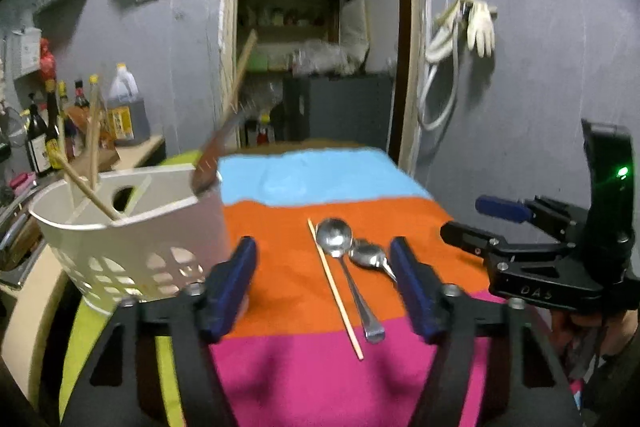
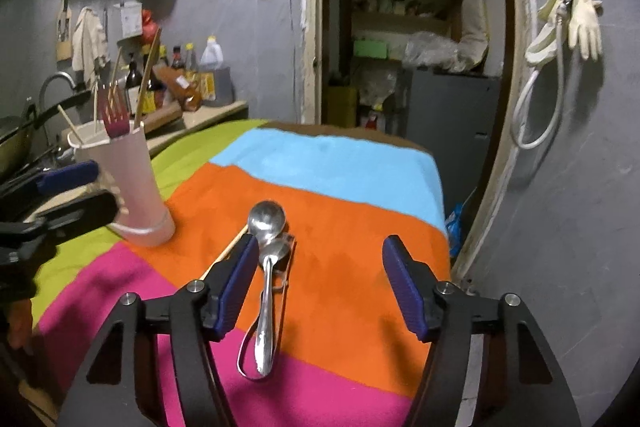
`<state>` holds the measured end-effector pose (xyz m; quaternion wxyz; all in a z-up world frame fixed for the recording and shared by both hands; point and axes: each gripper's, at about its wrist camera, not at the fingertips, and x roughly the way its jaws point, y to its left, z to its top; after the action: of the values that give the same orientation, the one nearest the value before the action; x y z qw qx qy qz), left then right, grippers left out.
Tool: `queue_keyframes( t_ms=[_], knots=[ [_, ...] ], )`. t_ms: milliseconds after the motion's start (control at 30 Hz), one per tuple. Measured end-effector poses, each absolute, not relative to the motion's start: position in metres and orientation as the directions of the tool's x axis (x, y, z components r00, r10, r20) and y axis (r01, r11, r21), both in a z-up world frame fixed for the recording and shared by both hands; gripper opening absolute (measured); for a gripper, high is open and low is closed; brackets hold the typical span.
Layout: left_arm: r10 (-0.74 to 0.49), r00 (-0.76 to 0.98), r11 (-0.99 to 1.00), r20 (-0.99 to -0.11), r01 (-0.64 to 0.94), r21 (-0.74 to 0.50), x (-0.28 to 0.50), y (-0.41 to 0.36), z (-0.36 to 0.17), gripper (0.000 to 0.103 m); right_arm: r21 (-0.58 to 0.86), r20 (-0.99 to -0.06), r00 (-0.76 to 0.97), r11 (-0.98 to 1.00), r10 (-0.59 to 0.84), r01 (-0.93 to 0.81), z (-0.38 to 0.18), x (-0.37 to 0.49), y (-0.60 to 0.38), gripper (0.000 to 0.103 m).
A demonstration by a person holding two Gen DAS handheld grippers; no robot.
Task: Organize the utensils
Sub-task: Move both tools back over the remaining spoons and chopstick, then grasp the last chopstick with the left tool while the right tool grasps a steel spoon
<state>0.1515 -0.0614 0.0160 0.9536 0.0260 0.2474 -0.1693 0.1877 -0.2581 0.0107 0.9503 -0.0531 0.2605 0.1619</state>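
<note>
1. Far left stands the white utensil holder [image 1: 132,239], a perforated caddy with compartments. It already carries several chopsticks [image 1: 94,143] and a dark spatula-like tool [image 1: 208,163] leaning against its right rim; the right wrist view also shows a pink fork [image 2: 116,119] in it. Judged from that, the sorting is partly done.

2. The left gripper [image 1: 320,283] hangs just right of the holder with its jaws spread wide and nothing between them. It looks down on the striped cloth [image 1: 280,227] covering the worktop.

3. Between those jaws in the left view lie the remaining items: one loose chopstick [image 1: 336,291], then a large spoon [image 1: 334,237] just beside it, then a smaller spoon [image 1: 366,255] whose bowl touches the large one's.

4. The likely step is picking up one of these. The chopstick is thin and flat on soft cloth, so I would press the jaws down around its middle and close squarely (a skewed pinch could roll it away).

5. For the spoons, taking the handle rather than the bowl should keep the neighbour undisturbed, since the bowls touch.

6. The right gripper [image 2: 316,283] hovers over the spoons, jaws also wide open and holding nothing; its left pad sits just beside the large spoon's neck.

7. Only one gripper should descend, or the two may collide.
</note>
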Motion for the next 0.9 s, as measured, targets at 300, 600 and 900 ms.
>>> queue_keyframes(
  t_ms=[300,600,900],
  knots=[
    [-0.288,0.684,0.939,-0.67,0.338,-0.058,0.202,-0.077,-0.012,0.022,-0.023,-0.635,0.715,0.918,0.291,-0.395,-0.008,0.211,-0.243,0.036],
    [-0.28,0.599,0.938,-0.75,0.336,-0.083,0.234,-0.083,-0.027,0.016,-0.005,-0.709,0.625,0.884,0.326,-0.467,-0.027,0.227,-0.229,0.027],
    [-0.288,0.544,0.939,-0.788,0.322,-0.121,0.263,-0.083,-0.039,0.012,-0.02,-0.751,0.58,0.867,0.316,-0.498,-0.037,0.242,-0.216,0.023]
  ],
)
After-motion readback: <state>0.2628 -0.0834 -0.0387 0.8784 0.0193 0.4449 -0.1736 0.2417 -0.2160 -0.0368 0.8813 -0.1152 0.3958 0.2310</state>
